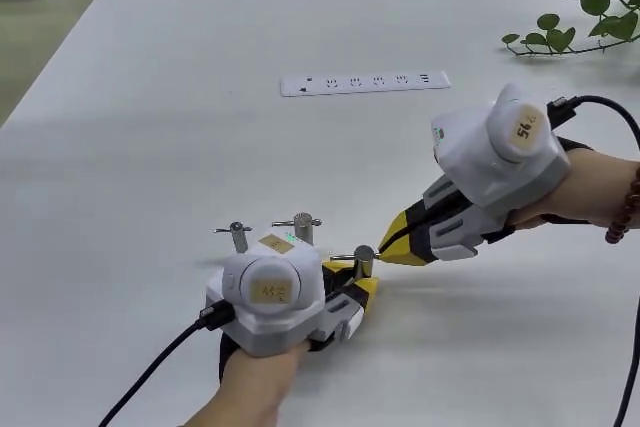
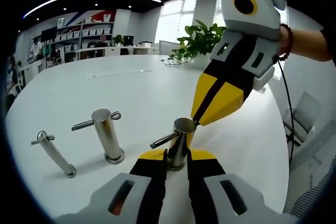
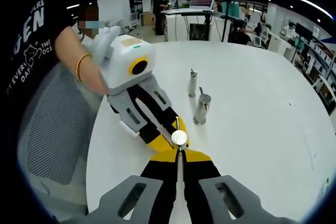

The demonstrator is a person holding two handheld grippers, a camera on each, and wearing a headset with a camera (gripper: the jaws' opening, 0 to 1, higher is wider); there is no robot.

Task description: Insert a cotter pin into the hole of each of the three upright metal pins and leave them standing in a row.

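Note:
Three upright metal pins stand in a row on the white table (image 1: 200,137). The left pin (image 2: 54,152) and the middle pin (image 2: 107,136) each carry a cotter pin through the top. My left gripper (image 2: 177,159) is shut on the lower part of the third pin (image 2: 181,139). A cotter pin (image 2: 163,140) pokes out of this pin's left side. My right gripper (image 2: 195,122) is shut at the pin's other side, on the cotter pin's hidden end. From above, the right gripper (image 1: 384,246) touches the third pin (image 1: 364,260), which the left gripper (image 1: 358,283) holds.
A white power strip (image 1: 365,81) lies farther back on the table. Plant leaves (image 1: 585,17) reach in at the far right corner. Black cables trail from both grippers. An office chair (image 3: 58,124) stands at the table's edge.

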